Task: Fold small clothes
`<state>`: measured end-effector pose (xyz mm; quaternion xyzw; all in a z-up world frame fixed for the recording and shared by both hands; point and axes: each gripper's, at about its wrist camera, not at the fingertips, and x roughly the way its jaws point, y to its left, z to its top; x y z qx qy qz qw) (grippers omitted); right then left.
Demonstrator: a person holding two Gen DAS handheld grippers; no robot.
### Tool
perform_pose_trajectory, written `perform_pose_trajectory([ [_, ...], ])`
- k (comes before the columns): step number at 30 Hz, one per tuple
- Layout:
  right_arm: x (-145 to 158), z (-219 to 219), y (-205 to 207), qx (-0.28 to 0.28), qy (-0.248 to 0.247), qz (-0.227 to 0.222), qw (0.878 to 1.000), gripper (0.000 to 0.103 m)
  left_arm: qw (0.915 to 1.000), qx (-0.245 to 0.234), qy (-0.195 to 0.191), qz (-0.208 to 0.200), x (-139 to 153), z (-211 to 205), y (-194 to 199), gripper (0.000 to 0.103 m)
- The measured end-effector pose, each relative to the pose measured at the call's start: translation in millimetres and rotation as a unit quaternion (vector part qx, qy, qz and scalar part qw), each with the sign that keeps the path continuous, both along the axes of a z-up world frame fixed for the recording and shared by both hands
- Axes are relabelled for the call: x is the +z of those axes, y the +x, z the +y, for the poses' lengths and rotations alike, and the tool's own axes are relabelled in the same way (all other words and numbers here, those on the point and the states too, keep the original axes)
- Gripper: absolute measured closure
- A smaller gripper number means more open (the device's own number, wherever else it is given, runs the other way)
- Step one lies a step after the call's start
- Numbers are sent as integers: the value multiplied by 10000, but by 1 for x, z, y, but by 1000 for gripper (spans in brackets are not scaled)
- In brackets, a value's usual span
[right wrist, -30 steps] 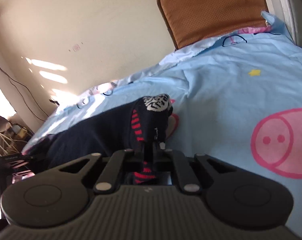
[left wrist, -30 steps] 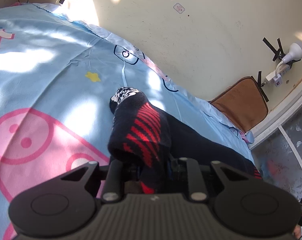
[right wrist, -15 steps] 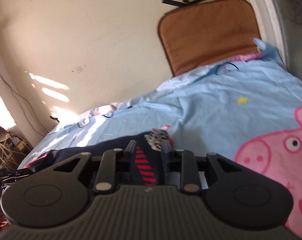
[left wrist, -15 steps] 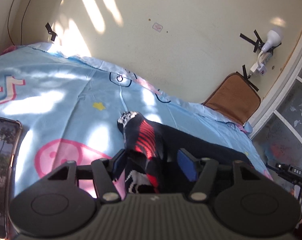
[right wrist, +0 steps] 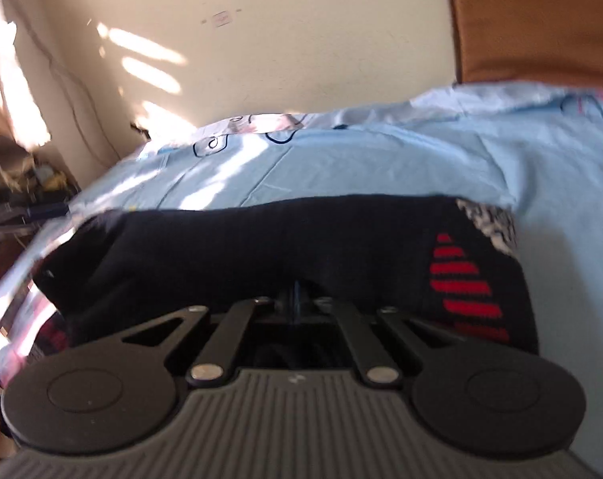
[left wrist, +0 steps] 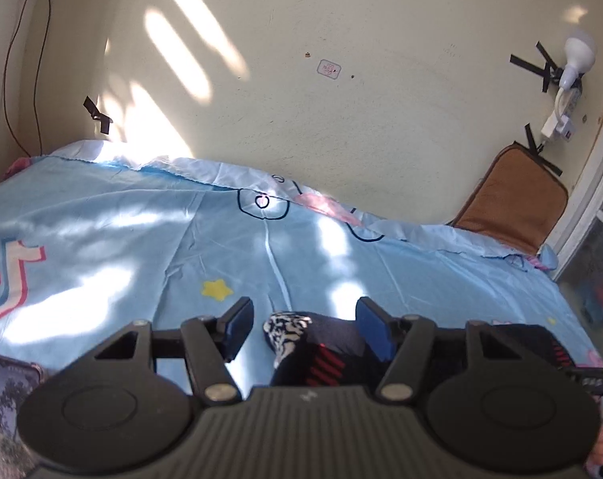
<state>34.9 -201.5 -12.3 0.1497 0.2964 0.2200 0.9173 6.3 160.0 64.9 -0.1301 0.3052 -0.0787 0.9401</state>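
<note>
So the dark sock [left wrist: 321, 349] is lying on the light blue bed sheet [left wrist: 141, 247], black knit with red stripes and a black-and-white patterned patch at one end. In the left wrist view that patterned end is poking up right between the fingers of the left gripper [left wrist: 303, 329], but the blue pads [left wrist: 237, 325] are standing apart with sheet showing on either side, so nothing is pinching the sock there. It's just sitting in the gap, closer to the right-hand pad than the left one.

The right gripper [right wrist: 297, 299] is a different story. Its fingers are pulled all the way together, and the tips are disappearing into the near edge of the sock [right wrist: 285, 247], which is stretching across the whole right wrist view just ahead of it. The red stripes and the patterned patch are sitting off to the right side of that view. It looks like the fabric is getting pinched right at the tips, though the picture is a bit blurry there.

Other stuff: a brown cushion [left wrist: 509, 207] is leaning against the cream wall [left wrist: 341, 119] at the far corner of the bed, a white bulb [left wrist: 576, 58] is taped to the wall above it, and the corner of a phone [left wrist: 6, 395] is lying on the sheet at the lower left of the left wrist view.
</note>
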Motion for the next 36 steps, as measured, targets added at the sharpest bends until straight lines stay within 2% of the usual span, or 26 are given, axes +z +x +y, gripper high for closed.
perform_pose_trajectory([
  [1, 7, -6, -9, -38, -10, -238, 9997, 95, 9999, 22, 90, 41, -1, 2, 4, 44],
  [3, 21, -21, -26, -102, -12, -620, 9980, 85, 9997, 23, 161, 171, -6, 8, 14, 35],
  [4, 26, -29, -29, -196, 12, -748, 9970, 76, 9996, 20, 173, 215, -7, 9, 17, 16],
  [5, 30, -36, -31, -353, -23, -836, 9959, 65, 9996, -19, 165, 242, -10, 11, 23, 3],
  [6, 32, -43, -29, -577, -120, -911, 9941, 59, 9996, -71, 143, 245, -12, 10, 25, 2],
  [8, 31, -56, -18, -890, -151, -897, 9919, 41, 9990, -267, 4, 367, -18, 7, 34, 1],
  [10, 22, -69, -3, -959, 100, -696, 9929, 30, 9973, -476, -224, 510, -26, 2, 40, 0],
  [12, 12, -73, 10, -890, 286, -473, 9945, 26, 9960, -561, -284, 633, -34, -3, 42, 0],
  [16, -8, -64, 31, -616, 209, -126, 9978, 23, 9937, -722, -330, 785, -44, -12, 41, 0],
  [18, -19, -57, 37, -380, 395, -15, 9985, 22, 9918, -928, -333, 809, -50, -22, 38, 6],
  [19, -19, -52, 35, -314, 365, -59, 9988, 23, 9914, -1004, -250, 798, -52, -27, 37, 18],
  [20, -19, -47, 32, -287, 253, -118, 9992, 32, 9932, -965, 102, 641, -51, -37, 32, 36],
  [21, -17, -42, 32, -237, 96, -101, 9996, 55, 9936, -923, 347, 555, -51, -43, 29, 43],
  [22, -16, -40, 29, -194, 137, -100, 9997, 63, 9939, -897, 414, 481, -50, -44, 27, 56],
  [23, -13, -38, 25, -162, 161, -151, 9996, 70, 9948, -866, 299, 449, -47, -42, 25, 69],
  [26, 9, -30, 7, -74, -26, -561, 9984, 72, 9971, -721, 39, 251, -31, -36, 19, 77],
  [28, 36, -31, -6, 101, 214, -977, 9949, 72, 9977, -664, -79, -107, -8, -34, 14, 78],
  [31, 80, -25, -16, 229, 310, -1650, 9855, 72, 9957, -536, -253, -715, 34, -31, 16, 79],
  [34, 113, -26, -7, 135, 372, -2196, 9748, 72, 9906, -221, -233, -1332, 71, -28, 33, 79],
  [36, 122, -31, 19, -61, 460, -2277, 9726, 72, 9903, -120, -237, -1366, 80, -26, 55, 78],
])
